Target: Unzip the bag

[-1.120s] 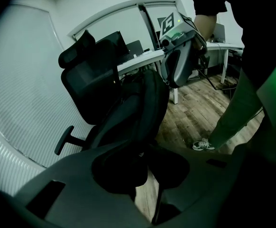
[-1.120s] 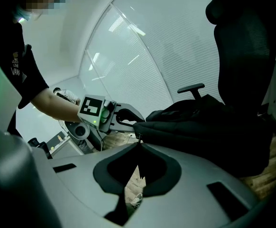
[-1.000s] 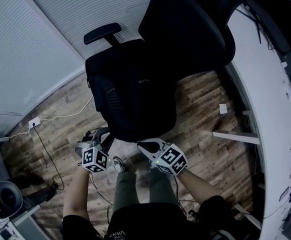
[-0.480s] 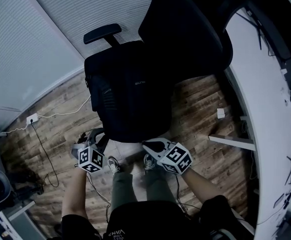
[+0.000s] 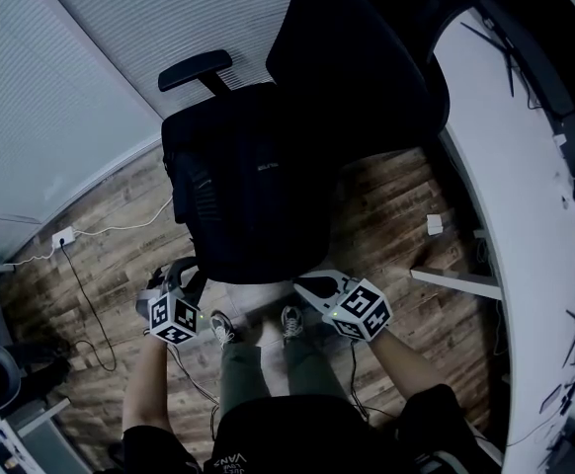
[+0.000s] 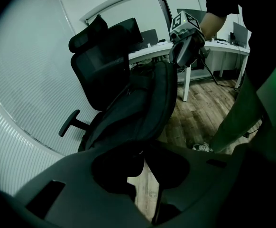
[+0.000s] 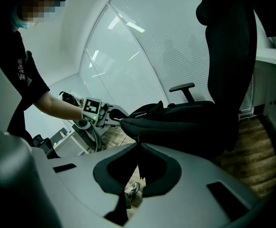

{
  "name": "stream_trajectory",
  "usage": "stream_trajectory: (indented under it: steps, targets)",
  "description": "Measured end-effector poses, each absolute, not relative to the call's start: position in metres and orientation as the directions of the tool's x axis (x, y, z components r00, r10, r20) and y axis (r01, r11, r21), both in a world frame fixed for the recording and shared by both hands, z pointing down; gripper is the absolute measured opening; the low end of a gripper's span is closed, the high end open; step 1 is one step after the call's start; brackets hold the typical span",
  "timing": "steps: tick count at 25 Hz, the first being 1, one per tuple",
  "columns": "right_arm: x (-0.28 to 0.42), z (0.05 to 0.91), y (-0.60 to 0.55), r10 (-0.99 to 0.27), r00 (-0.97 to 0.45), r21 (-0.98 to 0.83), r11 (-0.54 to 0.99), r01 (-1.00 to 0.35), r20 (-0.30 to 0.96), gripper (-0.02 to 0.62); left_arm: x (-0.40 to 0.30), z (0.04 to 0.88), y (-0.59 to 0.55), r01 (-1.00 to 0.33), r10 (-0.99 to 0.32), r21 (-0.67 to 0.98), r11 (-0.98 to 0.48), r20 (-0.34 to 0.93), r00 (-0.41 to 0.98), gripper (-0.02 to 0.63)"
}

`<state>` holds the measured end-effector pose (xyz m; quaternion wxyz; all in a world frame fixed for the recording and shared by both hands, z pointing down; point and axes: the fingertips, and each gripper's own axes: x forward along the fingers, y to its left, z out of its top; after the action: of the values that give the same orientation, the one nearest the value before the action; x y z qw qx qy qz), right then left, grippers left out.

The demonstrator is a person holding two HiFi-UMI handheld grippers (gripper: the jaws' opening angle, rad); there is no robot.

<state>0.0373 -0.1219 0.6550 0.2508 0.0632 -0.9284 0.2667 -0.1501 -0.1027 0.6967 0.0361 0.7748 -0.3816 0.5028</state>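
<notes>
A black bag (image 5: 253,196) lies on the seat of a black office chair (image 5: 357,57). My left gripper (image 5: 184,273) is at the bag's near left corner, and in the left gripper view its jaws (image 6: 142,158) are closed on a fold of the bag (image 6: 133,108). My right gripper (image 5: 305,286) is at the bag's front right edge. In the right gripper view its jaws (image 7: 139,146) are shut on a small zipper pull (image 7: 137,139) hanging below the bag (image 7: 176,120). The left gripper (image 7: 118,114) shows there at the bag's far end.
A white curved desk (image 5: 510,166) runs along the right, with a white leg (image 5: 455,279) on the wooden floor. A wall socket (image 5: 65,237) with a cable sits at the left. The person's shoes (image 5: 218,326) are just below the grippers.
My right gripper has shifted a little to the right and my left gripper slightly left and down. Both grips look unchanged.
</notes>
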Motion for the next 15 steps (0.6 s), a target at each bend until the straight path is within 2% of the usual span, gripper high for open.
stream_trajectory:
  steps: [15]
  targets:
    - [0.085,0.670,-0.158,-0.057,-0.841,-0.436,0.835,-0.335,0.538,0.048,-0.149,0.701,-0.101,-0.655,-0.553,-0.329,-0.680,0.817,0.164,0.097]
